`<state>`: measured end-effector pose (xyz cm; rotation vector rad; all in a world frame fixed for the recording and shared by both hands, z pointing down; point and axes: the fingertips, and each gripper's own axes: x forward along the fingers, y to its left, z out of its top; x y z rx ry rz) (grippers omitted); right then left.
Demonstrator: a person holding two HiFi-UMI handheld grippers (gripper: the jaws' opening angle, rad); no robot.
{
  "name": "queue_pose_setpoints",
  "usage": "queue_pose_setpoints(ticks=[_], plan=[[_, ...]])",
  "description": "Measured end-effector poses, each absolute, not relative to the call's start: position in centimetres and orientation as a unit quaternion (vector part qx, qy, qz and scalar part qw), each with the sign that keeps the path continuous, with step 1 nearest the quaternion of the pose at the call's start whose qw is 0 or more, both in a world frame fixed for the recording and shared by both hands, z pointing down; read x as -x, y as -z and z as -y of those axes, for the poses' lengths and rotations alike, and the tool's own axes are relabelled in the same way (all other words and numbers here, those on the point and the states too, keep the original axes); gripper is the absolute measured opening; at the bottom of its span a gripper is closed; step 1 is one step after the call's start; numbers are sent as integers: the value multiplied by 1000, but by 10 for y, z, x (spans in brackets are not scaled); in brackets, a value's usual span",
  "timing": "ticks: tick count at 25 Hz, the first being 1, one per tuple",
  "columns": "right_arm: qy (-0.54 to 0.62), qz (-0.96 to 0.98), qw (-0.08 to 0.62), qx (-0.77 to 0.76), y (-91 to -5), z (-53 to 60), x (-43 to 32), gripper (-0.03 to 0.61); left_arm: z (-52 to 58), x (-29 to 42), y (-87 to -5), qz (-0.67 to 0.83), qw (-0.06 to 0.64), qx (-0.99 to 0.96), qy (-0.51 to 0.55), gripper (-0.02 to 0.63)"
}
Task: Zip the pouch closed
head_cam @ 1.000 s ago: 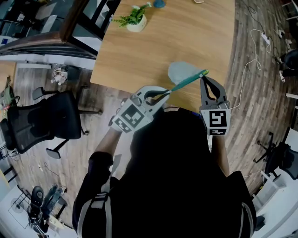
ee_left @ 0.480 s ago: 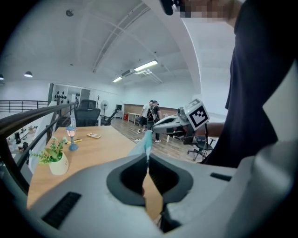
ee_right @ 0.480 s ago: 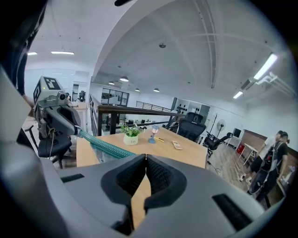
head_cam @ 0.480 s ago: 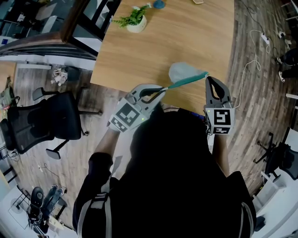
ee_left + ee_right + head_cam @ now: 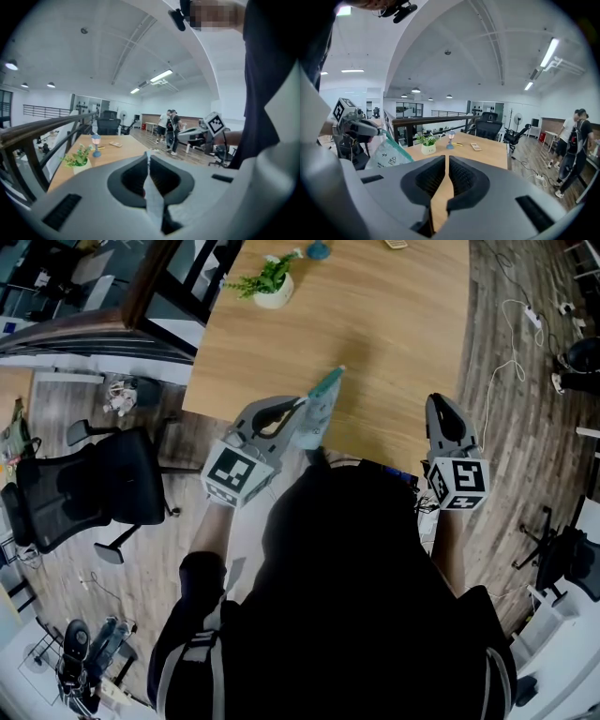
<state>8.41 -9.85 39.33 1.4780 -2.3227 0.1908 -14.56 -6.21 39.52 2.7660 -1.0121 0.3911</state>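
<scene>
- Pouch (image 5: 321,411) now hangs from the left gripper (image 5: 302,405) alone. A second ago it was stretched between both grippers with its teal zip edge taut.
- The right gripper (image 5: 439,404) has let go and drawn aside. Its jaws are opening with nothing between them, so the zip run looks finished.
- The left jaws stay clamped on the pouch's edge, holding it over the near edge of the table (image 5: 375,324), well apart from the right jaws.

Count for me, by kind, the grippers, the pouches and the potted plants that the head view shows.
Pouches: 1, the pouch
Grippers: 2, the left gripper shut on the pouch, the right gripper with jaws opening and nothing between them
Potted plants: 1, the potted plant on the table
Total: 4
</scene>
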Motion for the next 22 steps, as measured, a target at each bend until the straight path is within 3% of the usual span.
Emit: queue_pose_setpoints(ticks=[3,10,22], plan=[[-67,823,165,-539,-387,99,-92,26,78,176,-386,419,87,-898,-101,14],[-42,827,75,-556,-343,97,-94,14,103,231,-345,569,12,-821,-38,14],[-10,828,65,-557,-319,89,-90,12,103,219,-339,569,-1,-821,-37,14]])
